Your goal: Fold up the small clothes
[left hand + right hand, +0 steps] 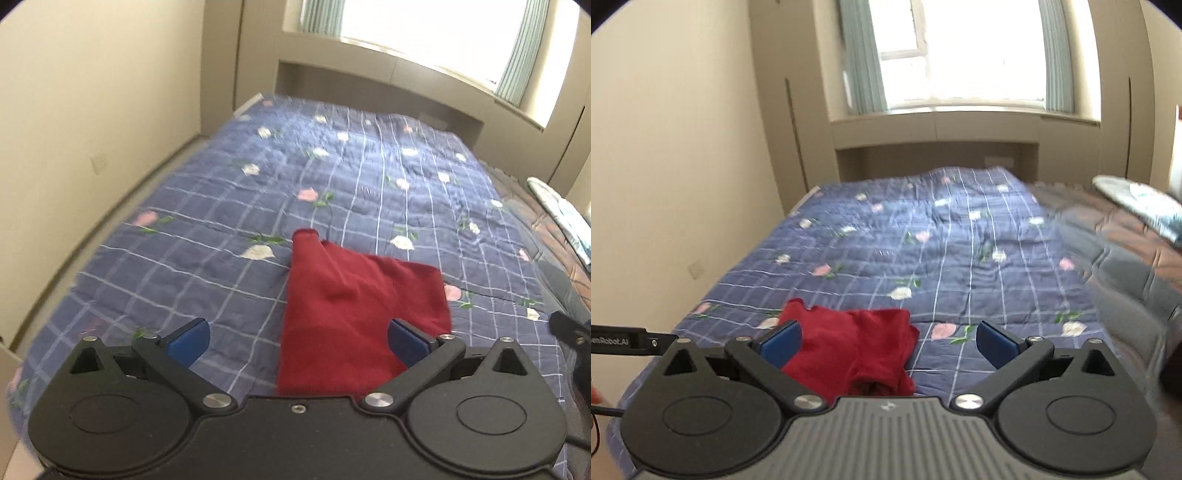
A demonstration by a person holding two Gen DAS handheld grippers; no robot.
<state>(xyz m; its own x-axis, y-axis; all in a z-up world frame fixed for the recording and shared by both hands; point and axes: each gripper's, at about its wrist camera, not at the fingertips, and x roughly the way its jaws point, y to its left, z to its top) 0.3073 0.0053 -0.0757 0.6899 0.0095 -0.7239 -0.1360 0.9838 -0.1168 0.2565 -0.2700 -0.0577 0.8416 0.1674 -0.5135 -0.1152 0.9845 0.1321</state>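
A small dark red garment [354, 310] lies folded on the blue checked quilt [221, 206], near the bed's front edge. In the left wrist view my left gripper [297, 343] hangs above it, open, its blue pads [190, 341] wide apart and clear of the cloth. The right wrist view shows the same red garment [857, 350] low in the picture, with a narrow part sticking out at its far left. My right gripper [888, 343] is open above it, nothing between its blue pads [997, 343]. The left gripper's black body [624, 341] shows at the left edge.
The quilt [923, 240] with pink and white flowers covers the bed. A beige wall [92, 129] runs along its left side. A headboard shelf [934, 129] and bright window stand at the far end. Brown bedding [1126, 236] and a light patterned cloth [1145, 206] lie on the right.
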